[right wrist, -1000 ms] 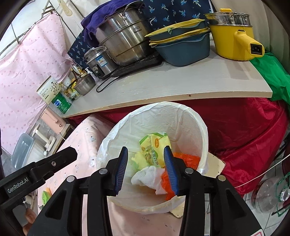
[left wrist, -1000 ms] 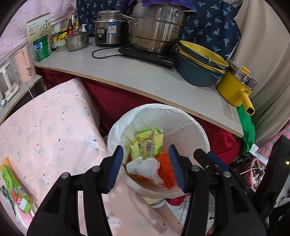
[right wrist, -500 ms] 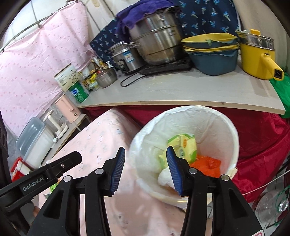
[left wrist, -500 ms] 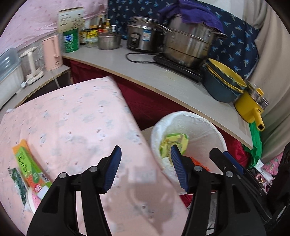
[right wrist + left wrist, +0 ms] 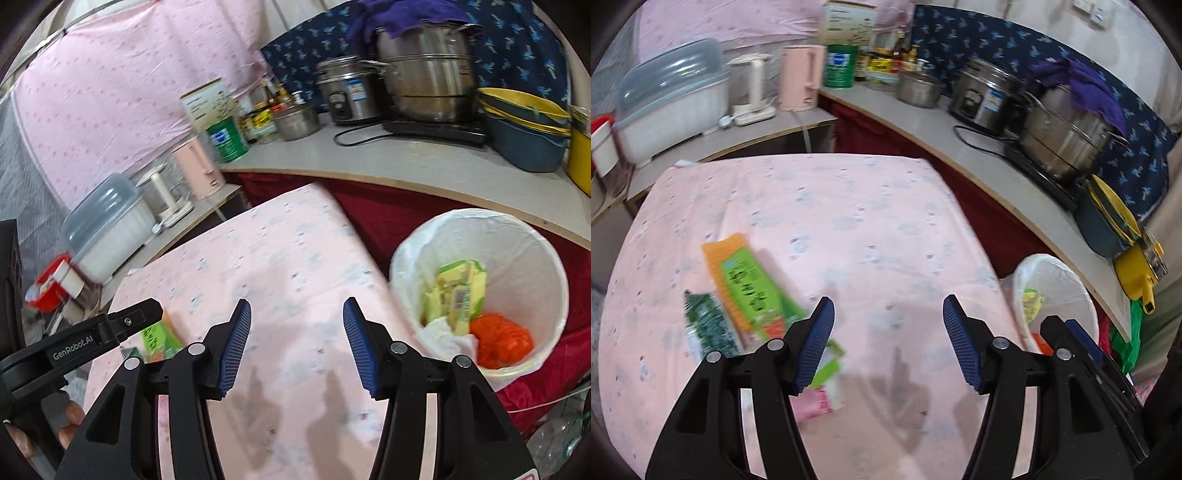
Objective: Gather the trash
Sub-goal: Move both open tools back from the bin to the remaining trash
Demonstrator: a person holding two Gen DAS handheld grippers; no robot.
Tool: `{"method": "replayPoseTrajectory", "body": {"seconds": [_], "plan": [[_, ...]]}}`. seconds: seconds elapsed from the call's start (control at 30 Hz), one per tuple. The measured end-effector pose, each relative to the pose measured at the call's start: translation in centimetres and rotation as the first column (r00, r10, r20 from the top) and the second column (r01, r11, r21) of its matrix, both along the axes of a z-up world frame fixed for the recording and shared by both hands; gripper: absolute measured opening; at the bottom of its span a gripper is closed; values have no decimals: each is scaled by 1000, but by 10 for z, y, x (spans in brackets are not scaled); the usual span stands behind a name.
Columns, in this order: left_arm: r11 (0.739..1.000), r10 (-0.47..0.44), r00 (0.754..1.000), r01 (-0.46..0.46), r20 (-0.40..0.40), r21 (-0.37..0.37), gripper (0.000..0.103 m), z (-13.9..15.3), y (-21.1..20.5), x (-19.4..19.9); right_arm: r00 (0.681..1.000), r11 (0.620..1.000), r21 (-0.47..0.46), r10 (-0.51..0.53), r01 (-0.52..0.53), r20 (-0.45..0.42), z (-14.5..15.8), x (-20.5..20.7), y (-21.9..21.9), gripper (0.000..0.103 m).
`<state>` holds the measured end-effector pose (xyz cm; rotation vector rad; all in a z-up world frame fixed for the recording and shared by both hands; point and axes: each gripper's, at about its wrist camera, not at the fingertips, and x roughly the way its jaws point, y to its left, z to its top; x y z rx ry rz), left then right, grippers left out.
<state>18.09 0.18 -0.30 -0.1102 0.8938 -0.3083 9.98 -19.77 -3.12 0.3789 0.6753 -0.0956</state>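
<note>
A white-lined trash bin (image 5: 532,266) stands right of the pink table and holds a yellow-green wrapper (image 5: 456,291), white tissue and an orange bag (image 5: 502,343); it also shows in the left wrist view (image 5: 1067,288). On the pink tablecloth (image 5: 868,229) lie an orange-green packet (image 5: 750,291), a dark green wrapper (image 5: 709,325) and a pink-white packet (image 5: 820,400). My left gripper (image 5: 888,345) is open and empty above the cloth, right of the wrappers. My right gripper (image 5: 295,345) is open and empty above the cloth, left of the bin.
A curved grey counter (image 5: 424,166) behind carries steel pots (image 5: 424,81), a rice cooker (image 5: 347,96), stacked bowls (image 5: 524,125), a green tin and a pink kettle (image 5: 801,77). A lidded white box (image 5: 668,110) stands on a shelf at the left.
Both grippers have swung left from above the bin to above the pink table. The wrappers on the cloth have come into the left wrist view. Both stay open and empty.
</note>
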Motion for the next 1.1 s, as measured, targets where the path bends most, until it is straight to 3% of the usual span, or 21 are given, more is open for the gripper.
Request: {"method": "replayPoseTrajectory", "body": {"seconds": [0.2, 0.43, 0.83, 1.1], "plan": [[994, 107, 994, -107, -26, -3, 70, -10, 58, -1, 994, 994, -24, 102, -103, -36, -9, 12, 51, 52], [982, 185, 980, -186, -67, -8, 72, -26, 109, -4, 981, 982, -45, 182, -185, -67, -17, 24, 97, 58], [972, 230, 959, -235, -169, -11, 79, -62, 150, -7, 955, 958, -76, 266, -278, -134, -39, 42, 141, 68], [957, 265, 929, -286, -257, -48, 80, -86, 177, -5, 927, 932, -103, 324, -347, -190, -55, 55, 166, 73]]}}
